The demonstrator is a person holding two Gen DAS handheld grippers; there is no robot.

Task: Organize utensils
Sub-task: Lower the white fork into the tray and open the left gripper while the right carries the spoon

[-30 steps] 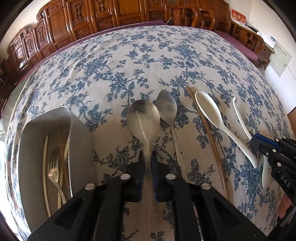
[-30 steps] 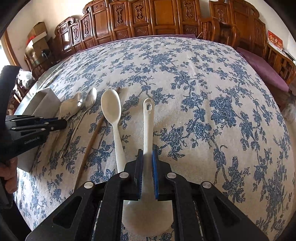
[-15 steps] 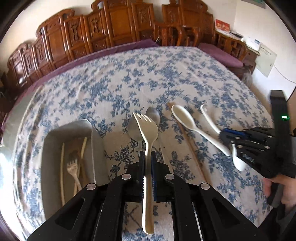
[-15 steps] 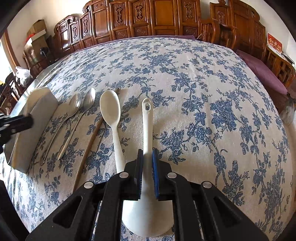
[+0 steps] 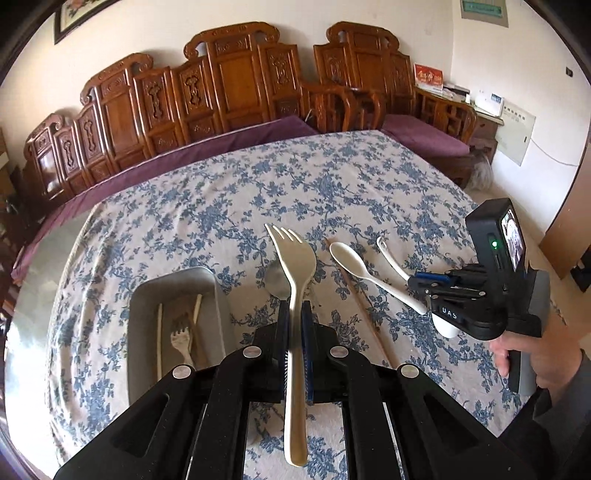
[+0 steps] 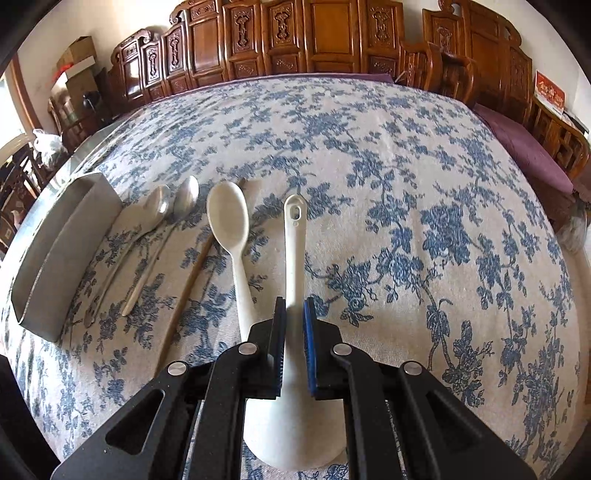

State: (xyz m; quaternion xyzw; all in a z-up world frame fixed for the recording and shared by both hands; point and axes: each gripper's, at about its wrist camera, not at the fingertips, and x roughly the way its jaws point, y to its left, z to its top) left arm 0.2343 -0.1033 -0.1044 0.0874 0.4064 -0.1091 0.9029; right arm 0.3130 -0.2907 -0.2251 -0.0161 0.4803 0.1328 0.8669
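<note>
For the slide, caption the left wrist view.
Left gripper holds a cream fork above the tablecloth, beside the metal tray.

Cloth (image 5: 236,199): cream, blue floral print, covering the surface. Carved wooden chairs (image 5: 236,85) along the far wall. Purple cushions (image 5: 424,136) on the seats. Cardboard boxes (image 6: 75,55) stacked in a corner. Framed picture (image 5: 81,14) on the wall.
</note>
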